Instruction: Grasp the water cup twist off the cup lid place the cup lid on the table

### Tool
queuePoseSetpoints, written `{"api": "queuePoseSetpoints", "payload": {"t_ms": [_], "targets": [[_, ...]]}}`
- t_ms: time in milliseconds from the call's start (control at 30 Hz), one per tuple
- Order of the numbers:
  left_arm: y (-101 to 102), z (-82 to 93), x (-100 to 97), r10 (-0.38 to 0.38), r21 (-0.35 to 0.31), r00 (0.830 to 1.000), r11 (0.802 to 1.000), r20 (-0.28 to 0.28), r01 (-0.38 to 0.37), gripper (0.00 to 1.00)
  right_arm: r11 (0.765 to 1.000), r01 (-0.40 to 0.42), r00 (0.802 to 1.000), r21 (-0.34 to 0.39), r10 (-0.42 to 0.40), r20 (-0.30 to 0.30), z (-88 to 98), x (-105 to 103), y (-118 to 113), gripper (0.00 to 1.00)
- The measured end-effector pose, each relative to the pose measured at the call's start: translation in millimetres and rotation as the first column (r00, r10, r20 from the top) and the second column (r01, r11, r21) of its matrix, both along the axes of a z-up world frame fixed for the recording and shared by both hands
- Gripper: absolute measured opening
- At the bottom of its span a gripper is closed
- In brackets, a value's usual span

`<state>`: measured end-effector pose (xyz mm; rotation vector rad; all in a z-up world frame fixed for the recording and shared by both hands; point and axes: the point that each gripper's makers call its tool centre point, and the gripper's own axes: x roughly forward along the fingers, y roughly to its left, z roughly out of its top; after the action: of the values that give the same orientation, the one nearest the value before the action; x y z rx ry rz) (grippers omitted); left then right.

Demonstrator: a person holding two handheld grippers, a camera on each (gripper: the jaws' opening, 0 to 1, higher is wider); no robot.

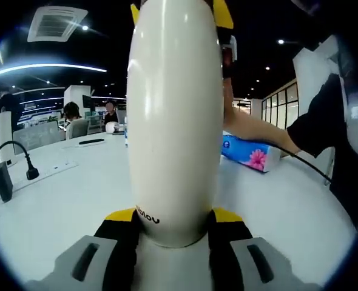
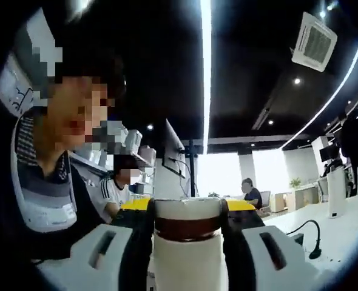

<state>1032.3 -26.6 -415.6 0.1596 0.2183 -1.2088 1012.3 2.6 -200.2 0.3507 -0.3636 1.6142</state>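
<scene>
I see the water cup (image 1: 174, 121) as a smooth, glossy cream cylinder with rounded ends, held above the white table (image 1: 70, 200) and rising straight up my left gripper view. The left gripper (image 1: 174, 227) has its black, yellow-tipped jaws pressed to both sides of the cup's lower end. Dark lettering there reads something like "olou"; I cannot make out more. In my right gripper view the cup lid (image 2: 187, 213), cream with a dark brown band beneath it, sits between the right gripper's (image 2: 187, 219) jaws, which are closed against its sides. A blue tissue pack (image 1: 249, 153) with a pink flower lies on the table behind the cup
</scene>
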Motion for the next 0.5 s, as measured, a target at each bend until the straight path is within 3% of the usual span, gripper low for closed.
{"api": "queuePoseSetpoints", "payload": {"t_ms": [100,200,333,500], "targets": [[-0.1,0.1,-0.1,-0.001,-0.001,1.000,1.000,0.000,0.001,0.47,0.998,-0.057,0.998,0.023,0.057,-0.027,-0.3,0.7,-0.3,0.47],[0.0,0.3,0.0,-0.001,-0.002,1.000,1.000,0.000,0.001,0.47,0.998,-0.064,0.998,0.020,0.065,-0.024,-0.4,3.0,-0.3,0.50],[0.1,0.5,-0.2,-0.003,-0.003,1.000,1.000,0.001,0.003,0.47,0.999,-0.037,0.999,0.006,0.037,-0.010,-0.3,7.7,-1.9,0.56],[0.1,0.8,-0.2,-0.004,-0.003,1.000,1.000,0.001,0.004,0.47,1.000,-0.004,0.999,-0.005,0.004,-0.035,0.9,7.8,-4.3,0.62]]}}
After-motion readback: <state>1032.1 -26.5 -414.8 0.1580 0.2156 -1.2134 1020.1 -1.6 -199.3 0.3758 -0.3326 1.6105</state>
